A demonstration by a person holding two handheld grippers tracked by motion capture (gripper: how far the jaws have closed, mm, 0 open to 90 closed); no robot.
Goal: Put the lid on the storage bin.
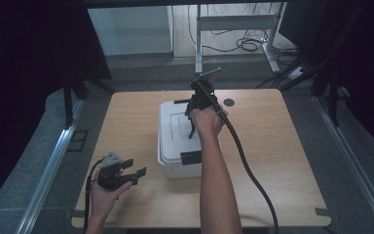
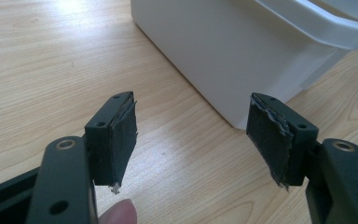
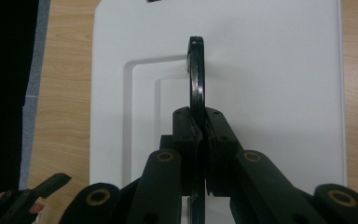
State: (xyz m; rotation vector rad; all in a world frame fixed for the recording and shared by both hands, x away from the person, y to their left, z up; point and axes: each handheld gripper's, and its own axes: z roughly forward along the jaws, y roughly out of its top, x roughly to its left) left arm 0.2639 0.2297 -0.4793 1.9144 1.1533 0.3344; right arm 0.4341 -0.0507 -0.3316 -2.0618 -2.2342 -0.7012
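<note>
The black handle [image 3: 196, 74] of the white plastic box [image 1: 173, 161] stands upright on the lid, pinched between the jaws of the right gripper [image 3: 198, 140], which are closed tight on its thin, glossy arc. The box sits mid-worktop [image 1: 282, 161], smooth-sided with a stepped recess moulded into the lid. The left gripper [image 2: 193, 135] waits near the box's near-left corner, jaws wide, worn black pads holding nothing. It looks like a lift by the handle is in hand; the next move wants a straight, steady pull upward.

Smooth white plastic box [image 1: 180, 146], glossy black handle [image 3: 196, 79], matt wood-grain table [image 1: 282, 161].
</note>
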